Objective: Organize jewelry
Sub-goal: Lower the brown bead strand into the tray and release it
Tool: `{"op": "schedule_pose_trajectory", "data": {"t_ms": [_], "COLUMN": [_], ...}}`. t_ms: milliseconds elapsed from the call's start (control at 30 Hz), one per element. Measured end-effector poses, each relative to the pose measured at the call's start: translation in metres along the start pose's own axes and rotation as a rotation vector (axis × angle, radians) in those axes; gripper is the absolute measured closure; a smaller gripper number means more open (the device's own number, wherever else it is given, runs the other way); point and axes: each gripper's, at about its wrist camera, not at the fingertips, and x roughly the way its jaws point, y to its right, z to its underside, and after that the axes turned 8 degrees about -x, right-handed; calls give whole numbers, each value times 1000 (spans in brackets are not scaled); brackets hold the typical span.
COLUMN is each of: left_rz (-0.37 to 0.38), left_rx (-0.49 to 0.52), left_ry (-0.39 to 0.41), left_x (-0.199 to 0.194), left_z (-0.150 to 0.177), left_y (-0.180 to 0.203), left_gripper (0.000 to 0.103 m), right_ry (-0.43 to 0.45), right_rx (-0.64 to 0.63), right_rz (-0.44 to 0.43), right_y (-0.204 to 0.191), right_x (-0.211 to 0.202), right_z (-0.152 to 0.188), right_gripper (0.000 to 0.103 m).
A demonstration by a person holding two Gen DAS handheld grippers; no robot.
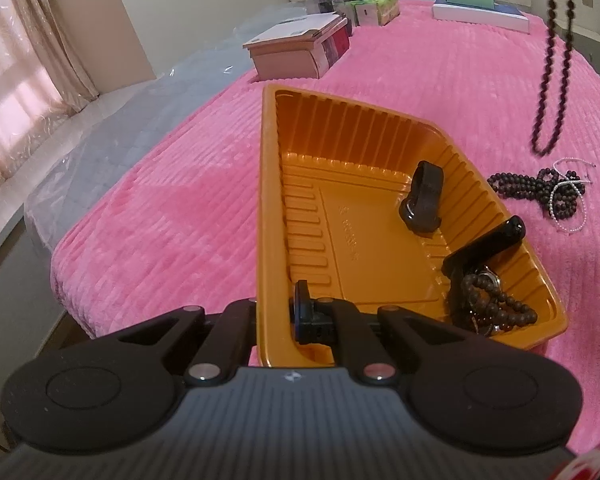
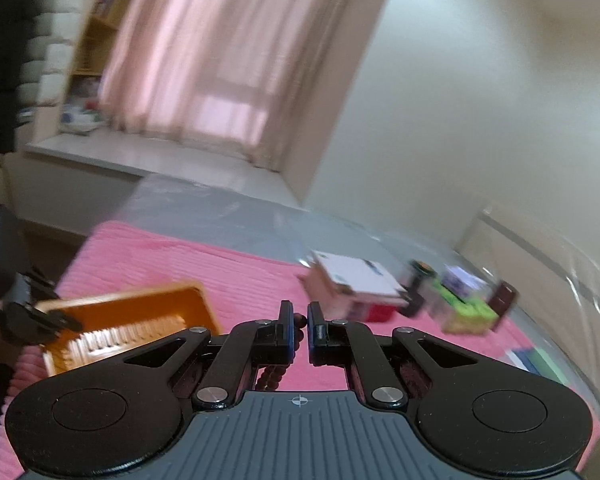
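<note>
- I am pinching the wall of the ribbed orange plastic tray in my left gripper, probably to steady it on the soft pink blanket.
- My right gripper is clamping a dark bead strand, which is dangling above the loose beads beside the tray.
- A watch and bracelet are lying inside.

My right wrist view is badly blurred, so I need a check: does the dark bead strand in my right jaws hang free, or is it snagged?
Observer: Free. The long dark bead strand dangles as a loop to the right of the orange plastic tray.
Operator: What's in the tray?
Observer: A black band, a black strap and a brown bead bracelet, all along its right side.
Operator: Anything outside it?
Observer: A heap of dark beads tangled with a white pearl strand, on the pink ribbed blanket.
</note>
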Motion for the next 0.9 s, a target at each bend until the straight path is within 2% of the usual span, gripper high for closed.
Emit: {"op": "schedule_pose_trajectory", "data": {"t_ms": [400, 700, 900], "left_rz": [9, 10, 11], "left_rx": [-15, -16, -19], "left_ry": [8, 9, 9], "left_x": [0, 0, -1], "left_z": [2, 2, 1], "left_y": [-2, -2, -2], "left_gripper": [100, 100, 100], "right_ry": [-3, -52, -115], "right_rx": [-40, -11, 19], "right_rz": [-181, -287, -359], "right_y": [-55, -80, -86], "right_x": [67, 101, 120], "right_z": [-23, -18, -5], "right_gripper": [97, 97, 97]}}
